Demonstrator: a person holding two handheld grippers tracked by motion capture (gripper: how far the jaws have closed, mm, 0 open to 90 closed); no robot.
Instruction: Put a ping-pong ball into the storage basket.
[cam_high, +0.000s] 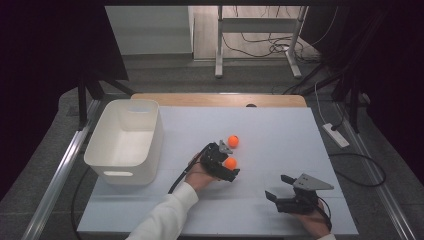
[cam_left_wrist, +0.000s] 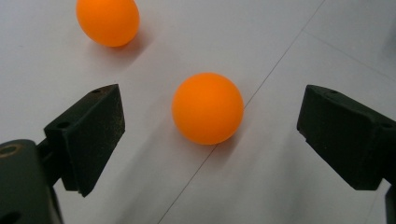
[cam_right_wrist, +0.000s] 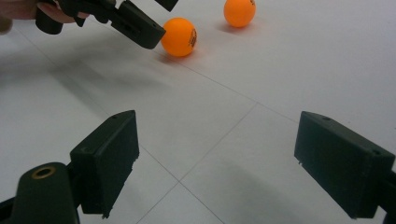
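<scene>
Two orange balls lie on the white table (cam_high: 280, 135). The nearer ball (cam_high: 230, 163) (cam_left_wrist: 208, 108) rests on the table between the jaws of my left gripper (cam_high: 229, 161), which is open around it with a gap on each side. Its black fingers (cam_left_wrist: 88, 135) do not touch the ball. Just beyond lies the second ball (cam_high: 233, 141) (cam_left_wrist: 108, 21), free on the table. My right gripper (cam_high: 276, 186) (cam_right_wrist: 217, 140) is open and holds nothing, near the table's front right. In its view both balls (cam_right_wrist: 179, 36) (cam_right_wrist: 239, 11) and the left gripper's jaw (cam_right_wrist: 135, 25) appear ahead.
A white plastic bin (cam_high: 125, 140) stands at the table's left side, with nothing visible in it. A power strip (cam_high: 335, 135) and cables lie on the floor to the right. Metal frame rails (cam_high: 60, 170) run along the left.
</scene>
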